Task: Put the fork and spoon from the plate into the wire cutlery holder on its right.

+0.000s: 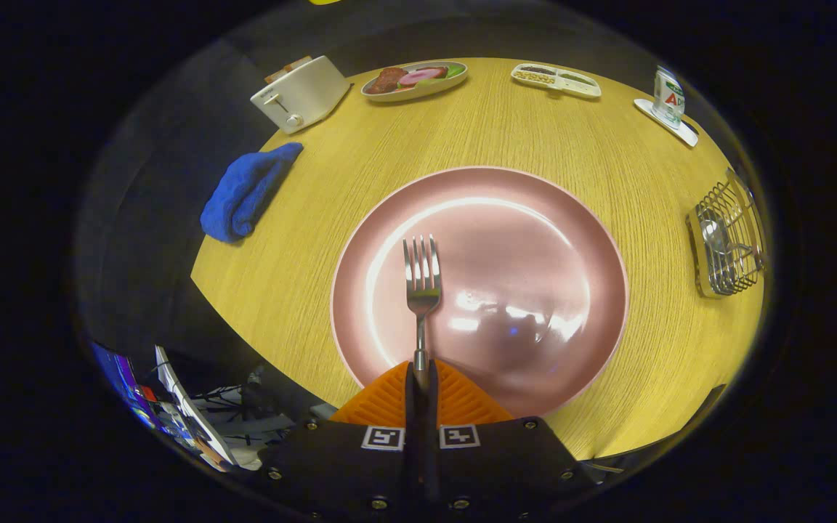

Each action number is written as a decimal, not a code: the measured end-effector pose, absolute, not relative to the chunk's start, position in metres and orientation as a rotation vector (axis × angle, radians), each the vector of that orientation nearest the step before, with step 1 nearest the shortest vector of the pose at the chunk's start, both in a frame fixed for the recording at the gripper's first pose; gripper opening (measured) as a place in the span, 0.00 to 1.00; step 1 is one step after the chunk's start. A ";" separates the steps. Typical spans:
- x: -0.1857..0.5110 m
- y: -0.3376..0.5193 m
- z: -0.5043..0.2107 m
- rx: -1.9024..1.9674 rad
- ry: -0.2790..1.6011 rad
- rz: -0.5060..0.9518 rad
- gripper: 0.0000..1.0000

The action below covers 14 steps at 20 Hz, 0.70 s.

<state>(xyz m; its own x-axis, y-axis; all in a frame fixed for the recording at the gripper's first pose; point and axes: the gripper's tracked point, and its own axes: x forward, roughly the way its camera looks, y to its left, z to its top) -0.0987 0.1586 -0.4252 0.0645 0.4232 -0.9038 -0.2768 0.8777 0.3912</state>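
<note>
The fork (422, 290) is clamped by its handle in the gripper (421, 378); it should be kept level (1 utensil) toward the wire cutlery holder (727, 243).

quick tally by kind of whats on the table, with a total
Cutlery: 1, the fork, handle clamped in the gripper
Dishes: 4, pink plate, food plate, divided tray, small tray
Toaster: 1
Blue cloth: 1
Can: 1
Wire holder: 1
Total: 9
</note>
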 end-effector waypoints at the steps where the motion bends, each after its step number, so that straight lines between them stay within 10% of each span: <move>1: -0.097 0.158 -0.423 0.136 1.404 0.530 0.03; 14: -0.020 0.046 -0.371 0.320 1.256 0.295 0.03</move>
<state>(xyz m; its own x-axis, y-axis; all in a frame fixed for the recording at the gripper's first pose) -0.0204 0.0463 -0.3709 0.2832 0.3887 -0.8768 -0.0424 0.9184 0.3935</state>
